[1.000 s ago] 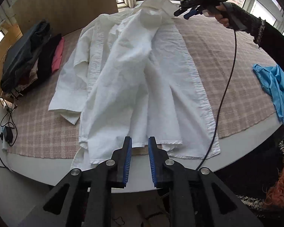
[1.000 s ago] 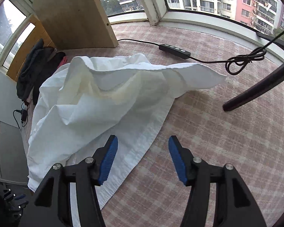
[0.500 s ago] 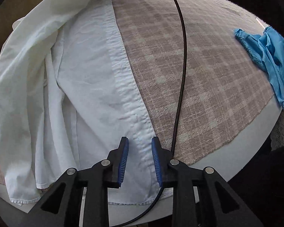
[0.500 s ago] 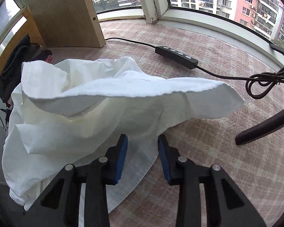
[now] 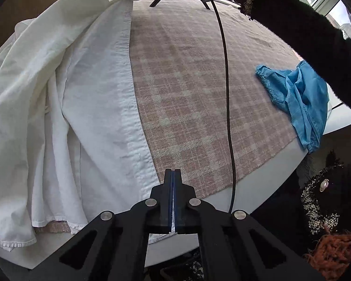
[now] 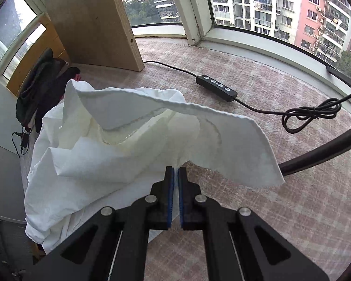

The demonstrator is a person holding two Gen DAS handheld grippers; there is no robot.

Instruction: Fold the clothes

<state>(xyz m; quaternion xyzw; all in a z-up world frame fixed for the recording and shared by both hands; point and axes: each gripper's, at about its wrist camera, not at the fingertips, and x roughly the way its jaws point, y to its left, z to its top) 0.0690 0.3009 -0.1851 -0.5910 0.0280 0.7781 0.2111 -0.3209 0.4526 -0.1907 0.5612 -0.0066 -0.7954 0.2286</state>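
Nearest, the left gripper point(image 5: 173, 175) is clenching the shirt's point(image 5: 98, 107) hem at the table point(image 5: 280, 175) edge; farther off, the right gripper point(image 6: 176, 173) is pinching its collar end, lifted. Likely starting the side fold: both should carry that edge across together.

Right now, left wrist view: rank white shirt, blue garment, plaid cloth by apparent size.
Largest to smallest, as they look:
1. white shirt and plaid cloth: too close to rank; the shirt hides part of the cloth and lies nearer the lens.
2. blue garment: clearly smallest, bunched at the table edge.
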